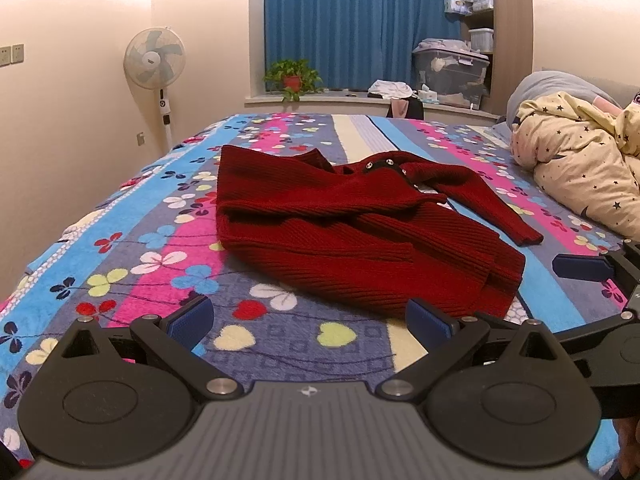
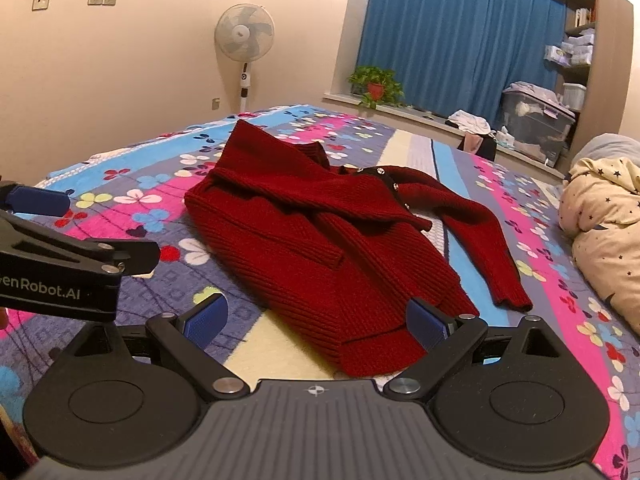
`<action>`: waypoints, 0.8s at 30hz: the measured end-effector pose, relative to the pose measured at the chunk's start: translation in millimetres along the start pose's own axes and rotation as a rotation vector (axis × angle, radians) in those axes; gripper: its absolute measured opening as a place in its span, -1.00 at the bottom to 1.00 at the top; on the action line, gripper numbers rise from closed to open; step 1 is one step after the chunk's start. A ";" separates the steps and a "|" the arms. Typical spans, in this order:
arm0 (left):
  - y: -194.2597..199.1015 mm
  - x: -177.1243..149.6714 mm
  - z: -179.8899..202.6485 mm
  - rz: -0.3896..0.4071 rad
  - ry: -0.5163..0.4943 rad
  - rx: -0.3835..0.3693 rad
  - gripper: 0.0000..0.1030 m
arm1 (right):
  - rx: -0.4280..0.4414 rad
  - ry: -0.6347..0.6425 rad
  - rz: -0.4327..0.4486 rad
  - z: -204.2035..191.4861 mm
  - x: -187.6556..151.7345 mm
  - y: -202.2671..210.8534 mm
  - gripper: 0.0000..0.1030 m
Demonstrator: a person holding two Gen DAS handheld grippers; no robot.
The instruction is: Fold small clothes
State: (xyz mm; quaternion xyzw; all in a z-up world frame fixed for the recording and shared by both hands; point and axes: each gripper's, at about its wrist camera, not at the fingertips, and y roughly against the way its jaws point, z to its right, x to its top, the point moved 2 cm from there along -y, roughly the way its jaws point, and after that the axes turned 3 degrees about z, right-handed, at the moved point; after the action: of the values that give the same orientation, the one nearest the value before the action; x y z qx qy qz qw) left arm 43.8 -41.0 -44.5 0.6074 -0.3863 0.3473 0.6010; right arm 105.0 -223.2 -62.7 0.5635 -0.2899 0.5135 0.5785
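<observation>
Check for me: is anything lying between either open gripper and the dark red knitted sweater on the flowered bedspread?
Nothing visible. The dark red knitted sweater lies just ahead of the right gripper and the left gripper, with only flowered bedspread between. Both are open.

Red sweater [image 2: 320, 248] lies on bedspread [image 2: 120, 184] before spread-fingered right hand-held gripper [image 2: 320, 320].

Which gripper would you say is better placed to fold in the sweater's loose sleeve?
Probably the right gripper: open, its fingers sit at the sweater hem, nearest the outstretched sleeve.
</observation>
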 end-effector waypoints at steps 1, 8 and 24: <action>0.1 -0.9 -0.2 -0.001 0.002 0.003 0.99 | 0.000 -0.003 -0.001 1.0 0.3 0.0 0.86; 0.6 3.3 -0.7 -0.002 0.007 0.011 0.99 | 0.023 -0.109 -0.053 4.7 -0.5 -1.4 0.86; -2.2 3.0 -4.5 -0.003 0.002 0.027 0.99 | -0.046 -0.122 -0.149 24.1 -9.5 -9.4 0.21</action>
State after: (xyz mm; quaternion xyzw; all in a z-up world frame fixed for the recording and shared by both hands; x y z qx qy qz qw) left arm 47.3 -36.7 -42.7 0.6158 -0.3801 0.3524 0.5934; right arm 116.6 -247.1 -70.0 0.6004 -0.2935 0.4269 0.6093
